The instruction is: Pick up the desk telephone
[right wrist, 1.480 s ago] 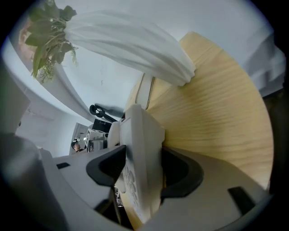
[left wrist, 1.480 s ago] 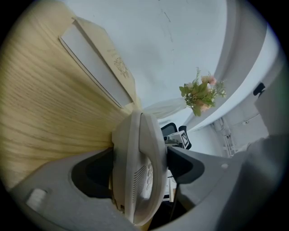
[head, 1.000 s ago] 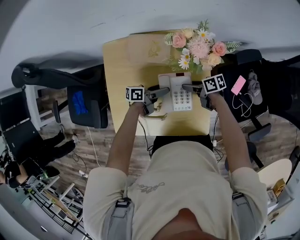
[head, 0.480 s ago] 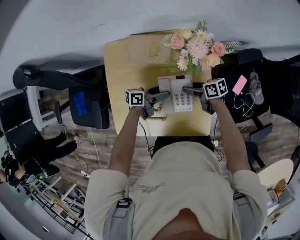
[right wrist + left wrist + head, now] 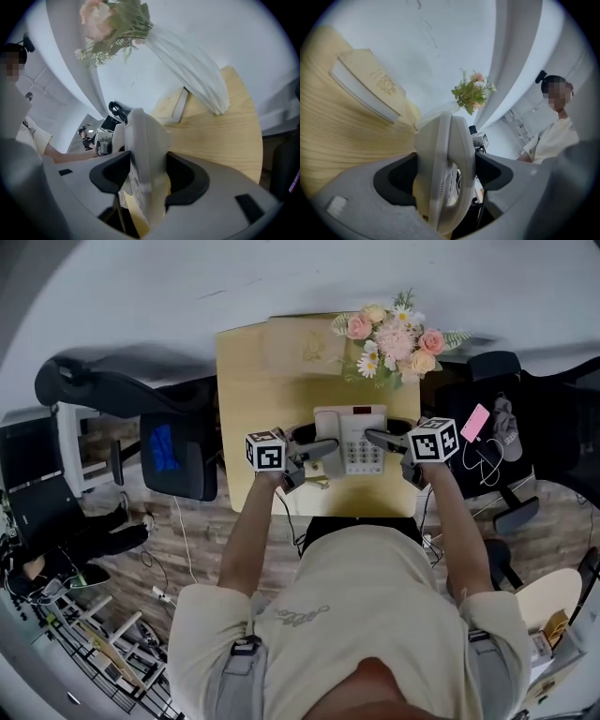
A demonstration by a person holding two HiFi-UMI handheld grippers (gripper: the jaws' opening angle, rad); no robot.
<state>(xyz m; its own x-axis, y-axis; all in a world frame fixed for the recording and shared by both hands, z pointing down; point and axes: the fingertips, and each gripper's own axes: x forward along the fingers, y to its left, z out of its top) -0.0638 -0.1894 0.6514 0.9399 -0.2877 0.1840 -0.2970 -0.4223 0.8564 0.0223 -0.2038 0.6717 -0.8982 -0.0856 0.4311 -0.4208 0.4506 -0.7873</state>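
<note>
The white desk telephone [image 5: 351, 438], keypad up, is held from both sides over the near half of the wooden table [image 5: 253, 390]. My left gripper [image 5: 322, 448] is shut on its left edge and my right gripper [image 5: 376, 439] is shut on its right edge. In the left gripper view the telephone [image 5: 440, 154] stands edge-on, pinched between the dark pads of the left gripper [image 5: 446, 174]. The right gripper view shows the same telephone [image 5: 140, 140] clamped in the right gripper [image 5: 146, 177]. Whether its base touches the table is hidden.
A bouquet of pink and white flowers [image 5: 396, 332] stands at the table's far right, a flat cream box [image 5: 300, 343] at the far middle. Small items and a cord [image 5: 315, 471] lie under the left gripper. A dark office chair [image 5: 173, 454] is left; a pink phone [image 5: 476, 415] lies right.
Both grippers, still shut on the telephone, have drawn it a little toward the table's near edge and the person.
</note>
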